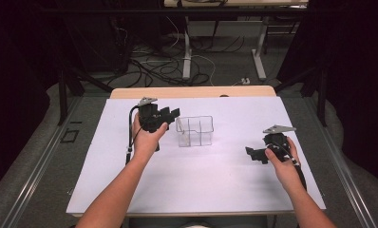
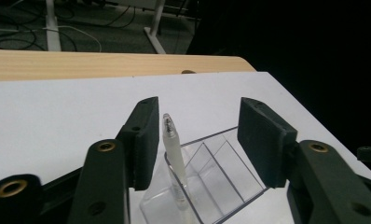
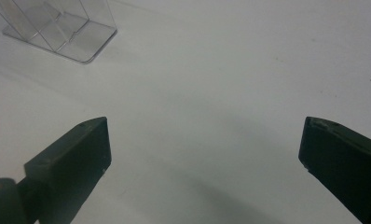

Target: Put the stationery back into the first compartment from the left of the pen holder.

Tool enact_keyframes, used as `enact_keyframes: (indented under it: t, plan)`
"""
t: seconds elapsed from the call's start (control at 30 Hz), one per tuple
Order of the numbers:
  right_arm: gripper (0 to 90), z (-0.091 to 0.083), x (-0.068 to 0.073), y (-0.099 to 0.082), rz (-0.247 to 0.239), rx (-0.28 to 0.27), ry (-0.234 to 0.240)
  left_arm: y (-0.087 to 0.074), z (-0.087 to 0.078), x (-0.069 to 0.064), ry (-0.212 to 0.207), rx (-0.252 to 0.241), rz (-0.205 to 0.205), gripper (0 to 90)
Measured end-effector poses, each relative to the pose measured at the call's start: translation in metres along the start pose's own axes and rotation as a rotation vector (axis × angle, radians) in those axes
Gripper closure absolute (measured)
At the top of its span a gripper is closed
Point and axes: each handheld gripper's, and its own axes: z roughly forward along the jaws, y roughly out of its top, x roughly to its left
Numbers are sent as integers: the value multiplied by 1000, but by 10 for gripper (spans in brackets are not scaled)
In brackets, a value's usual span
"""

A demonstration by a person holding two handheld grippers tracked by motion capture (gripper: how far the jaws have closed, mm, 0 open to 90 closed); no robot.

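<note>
A clear plastic organizer (image 1: 194, 131) with several compartments stands at the middle of the white table sheet (image 1: 201, 180). In the left gripper view a frosted white pen (image 2: 174, 148) stands upright in the organizer (image 2: 221, 177), in its near left compartment. My left gripper (image 1: 172, 114) is just left of the organizer, open (image 2: 200, 126), with the pen between its jaws close to the left one and not clamped. My right gripper (image 1: 251, 154) hovers low over the sheet to the organizer's right, wide open (image 3: 207, 140) with nothing between its fingers. The organizer's base (image 3: 62, 32) shows at the upper left of the right gripper view.
The wooden table edge (image 1: 192, 91) runs along the far side of the sheet. Beyond it are table legs and loose cables on the floor (image 1: 177, 66). Dark curtains and frame bars (image 1: 63, 95) flank both sides. Bare sheet lies in front of the organizer.
</note>
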Motion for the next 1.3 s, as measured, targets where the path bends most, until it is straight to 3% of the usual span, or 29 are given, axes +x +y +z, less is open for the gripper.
enact_keyframes:
  t: [0.47,0.77,1.17,1.3]
  plan:
    - [21,-1,-1,0,0,-3,-1,-1,-28,18,28,-10,101,297]
    - [22,-1,-1,0,5,-3,-2,-3,-52,38,99,26,173,235]
    - [21,-1,-2,0,8,-1,-10,-22,-74,72,200,64,128,170]
    - [22,-1,-3,-1,8,-1,-10,-28,-79,81,216,60,98,151]
